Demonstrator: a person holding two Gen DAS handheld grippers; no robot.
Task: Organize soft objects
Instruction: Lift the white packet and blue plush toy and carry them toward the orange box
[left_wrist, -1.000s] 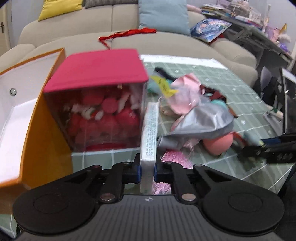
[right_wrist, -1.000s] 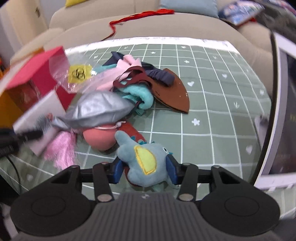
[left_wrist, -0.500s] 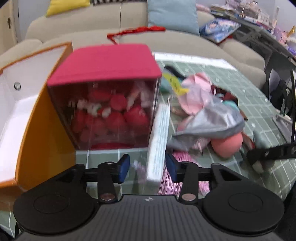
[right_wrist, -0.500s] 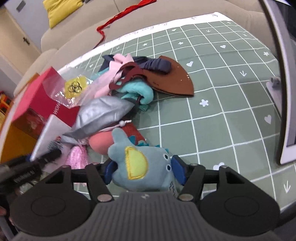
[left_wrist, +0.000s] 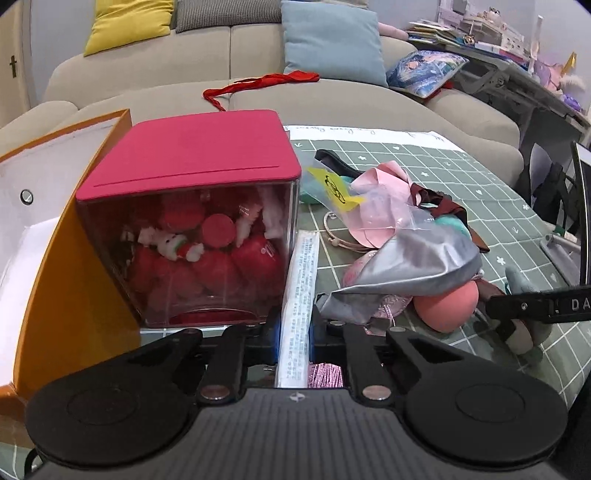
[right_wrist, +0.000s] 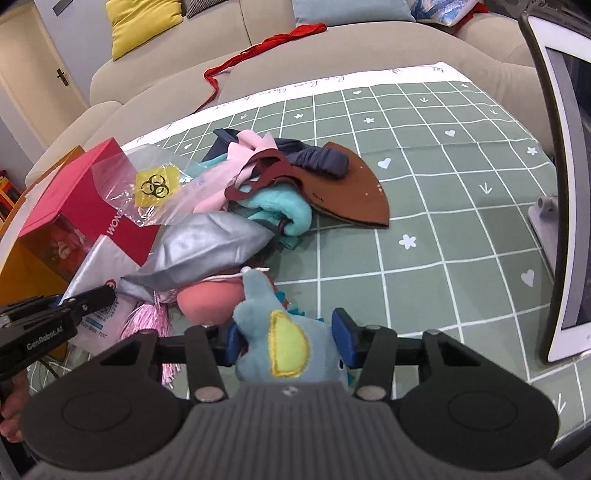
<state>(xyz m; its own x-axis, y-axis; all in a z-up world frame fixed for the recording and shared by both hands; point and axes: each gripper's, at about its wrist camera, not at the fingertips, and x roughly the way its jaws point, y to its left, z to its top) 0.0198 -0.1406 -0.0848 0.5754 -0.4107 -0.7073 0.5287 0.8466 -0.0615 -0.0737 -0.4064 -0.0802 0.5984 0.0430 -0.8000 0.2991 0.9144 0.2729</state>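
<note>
Left gripper (left_wrist: 293, 334): jaws have just closed back in, now clamped narrow on the flat white packet (left_wrist: 300, 295), which stands on edge just right of the red-lidded box (left_wrist: 192, 236).
Right gripper (right_wrist: 288, 338): jaws have just closed in too, pads squeezing one blue plush toy (right_wrist: 286, 343) with a yellow patch; toy sits at the near edge of the pile.
Boxes: two, the clear red-lidded one packed with red plush, and one orange box (left_wrist: 55, 295) hard against its left side, cut off by the frame.
Pile on the green grid cloth (right_wrist: 443, 221): one silver pouch (right_wrist: 207, 247), one pink ball (right_wrist: 207, 299), one teal cloth (right_wrist: 284, 206), one brown felt piece (right_wrist: 354, 192), one clear bag with a yellow label (right_wrist: 155, 184).
Hidden: ball half under the pouch; pink tassel (right_wrist: 147, 321) mostly covered.
Hard to make out: printing on the packet, too small to read.
Cut off: white-framed screen (right_wrist: 561, 184) at right.
</note>
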